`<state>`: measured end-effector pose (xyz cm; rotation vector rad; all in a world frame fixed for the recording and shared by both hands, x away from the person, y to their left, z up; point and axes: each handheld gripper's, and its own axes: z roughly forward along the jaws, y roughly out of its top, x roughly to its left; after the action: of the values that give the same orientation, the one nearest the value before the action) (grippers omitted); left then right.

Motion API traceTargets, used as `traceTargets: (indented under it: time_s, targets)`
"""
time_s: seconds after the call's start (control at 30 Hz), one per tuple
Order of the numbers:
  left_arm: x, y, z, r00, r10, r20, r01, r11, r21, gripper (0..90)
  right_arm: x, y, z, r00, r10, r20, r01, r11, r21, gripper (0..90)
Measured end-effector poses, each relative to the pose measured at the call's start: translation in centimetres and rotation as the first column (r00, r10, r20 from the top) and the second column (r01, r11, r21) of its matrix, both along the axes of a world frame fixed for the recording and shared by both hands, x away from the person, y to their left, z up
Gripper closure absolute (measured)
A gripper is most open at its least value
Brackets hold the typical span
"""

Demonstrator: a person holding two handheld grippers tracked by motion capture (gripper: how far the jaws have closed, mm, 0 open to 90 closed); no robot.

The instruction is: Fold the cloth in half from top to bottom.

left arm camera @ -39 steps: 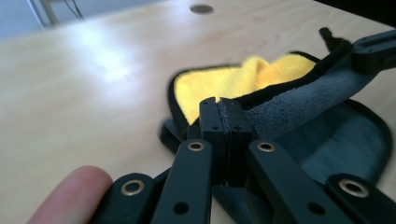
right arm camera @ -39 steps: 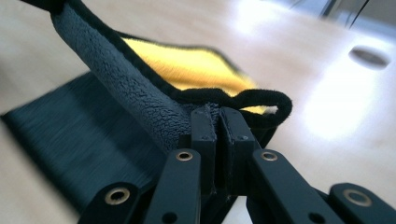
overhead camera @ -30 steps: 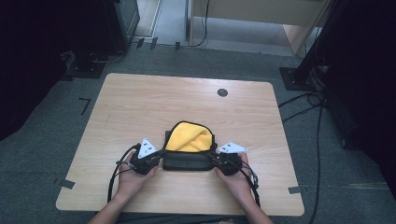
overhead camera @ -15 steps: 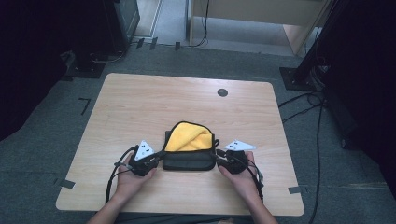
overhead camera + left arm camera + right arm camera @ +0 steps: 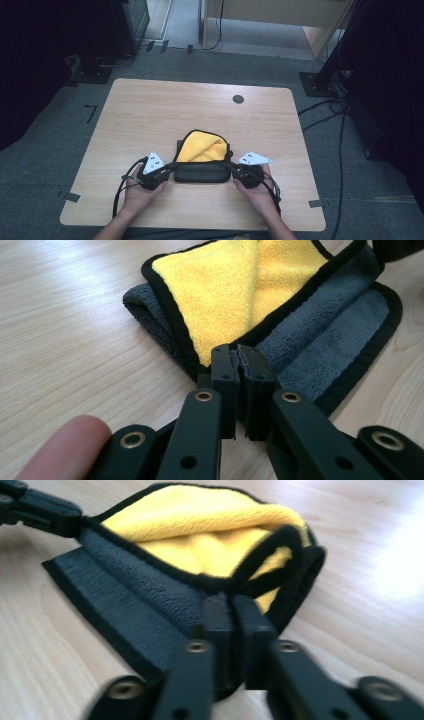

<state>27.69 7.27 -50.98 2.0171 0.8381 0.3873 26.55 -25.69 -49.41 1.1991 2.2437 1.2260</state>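
Seen from above: folded cloth, yellow inside and grey outside with black edging, lying on the near middle of the wooden table, left gripper at its left end, right gripper at its right end, a hand behind each. Along the left gripper: jaws clenched on the cloth at its black hem, tips pressed together. Along the right gripper: picture blurred, jaws just closed and clamped on the grey near edge of the cloth, yellow fold just beyond.
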Motion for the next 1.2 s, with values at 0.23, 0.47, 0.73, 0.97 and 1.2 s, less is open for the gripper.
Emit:
traceTargets:
  time_s: [0.23,0.47,0.73,0.97,1.2]
  targets:
    - [-0.3,0.0,0.3,0.9999,-0.01,0.008,0.01,0.9998,-0.017,87.5,0.2,-1.3,1.0,0.9963,-0.067,0.053,0.065,0.997,0.046,90.0]
    - [-0.2,0.0,0.1,0.9999,-0.009,-0.006,0.009,0.9999,-0.011,87.0,0.4,-0.9,0.1,0.9988,-0.041,-0.027,0.044,0.993,0.111,55.0]
    - [-0.3,0.1,0.2,0.9999,-0.015,-0.002,0.015,0.9999,-0.003,88.1,0.8,-0.3,-0.3,0.9992,-0.014,-0.038,0.017,0.996,0.092,84.5]
    - [-0.8,0.1,0.6,0.9979,-0.065,-0.003,0.065,0.9979,-0.006,90.0,0.2,-2.2,0.2,0.9982,0.059,-0.013,-0.058,0.995,0.078,85.5]
    - [-1.2,0.4,1.1,0.9987,-0.051,0.002,0.051,0.9985,0.019,90.0,-0.9,-1.6,-0.2,0.9911,0.13,-0.027,-0.13,0.991,-0.014,84.9]
